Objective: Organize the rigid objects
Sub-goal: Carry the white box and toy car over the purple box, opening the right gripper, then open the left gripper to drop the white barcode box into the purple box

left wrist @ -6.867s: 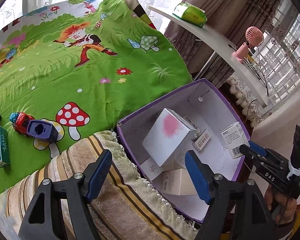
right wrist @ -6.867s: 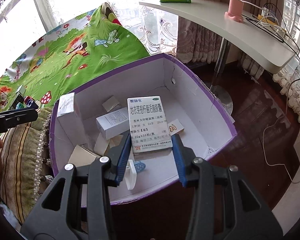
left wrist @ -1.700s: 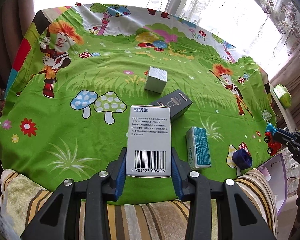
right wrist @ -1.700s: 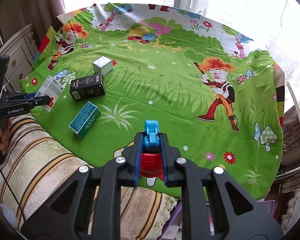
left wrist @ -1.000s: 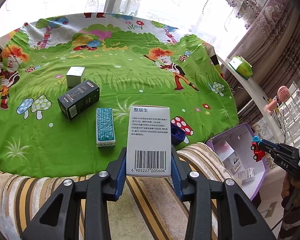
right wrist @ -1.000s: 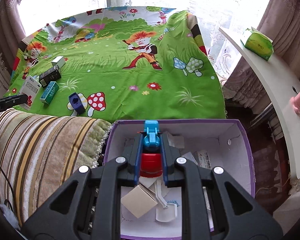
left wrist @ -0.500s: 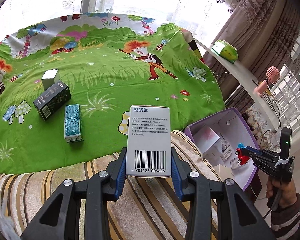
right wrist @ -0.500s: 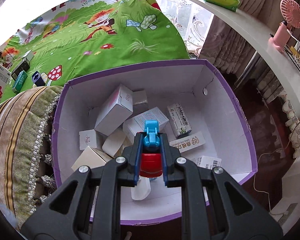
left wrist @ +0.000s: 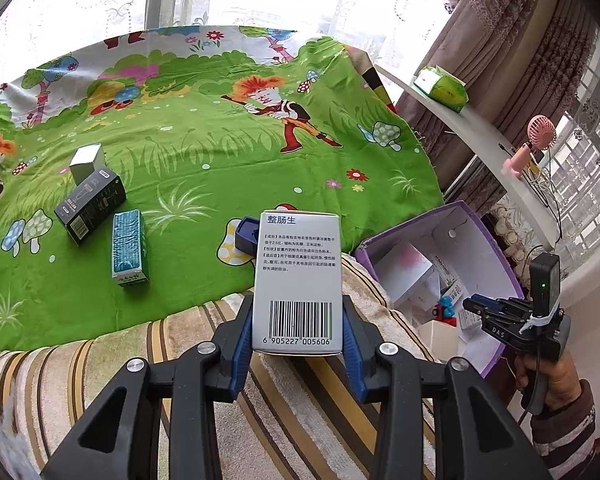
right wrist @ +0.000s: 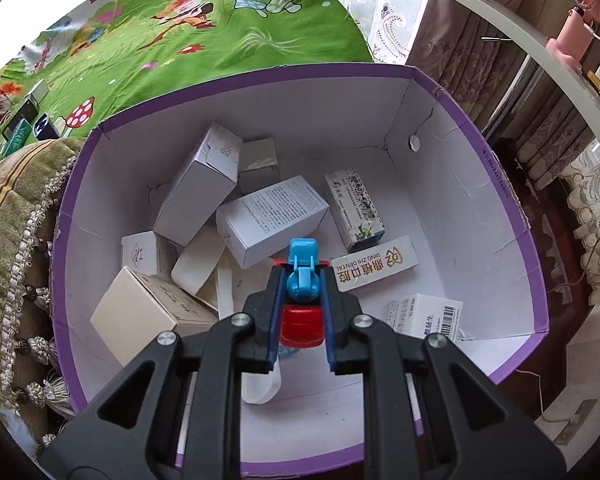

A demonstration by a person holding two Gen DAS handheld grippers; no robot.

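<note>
- Toy car (right wrist: 302, 280), red with a blue top, sits pinched between the narrow-set jaws of the right gripper (right wrist: 300, 296), which hangs over the inside of the purple box (right wrist: 512, 216); the same toy shows low over the box in the left wrist view (left wrist: 446, 308).
- Step in hand, as I judge it: dropping the toy into the box among the cartons already there. The next move calls for spreading the jaws over a free patch of the box floor, so the toy lands inside and not on the rim.
- Left gripper (left wrist: 298, 320) has its jaws clamped on the sides of a white medicine carton (left wrist: 298, 276), barcode toward the camera, held above the striped cushion edge (left wrist: 320, 396) and short of the box. It should go across to the box next, I think.
- Count on the green bedsheet (left wrist: 204, 152): four things left, namely one small silver box (left wrist: 86, 162), one black box (left wrist: 90, 206), one teal box (left wrist: 128, 246) and one dark blue item (left wrist: 248, 236) partly hidden behind the held carton.
- Count inside the purple box: about nine cartons visible, some overlapped, so the exact number is uncertain.
</note>
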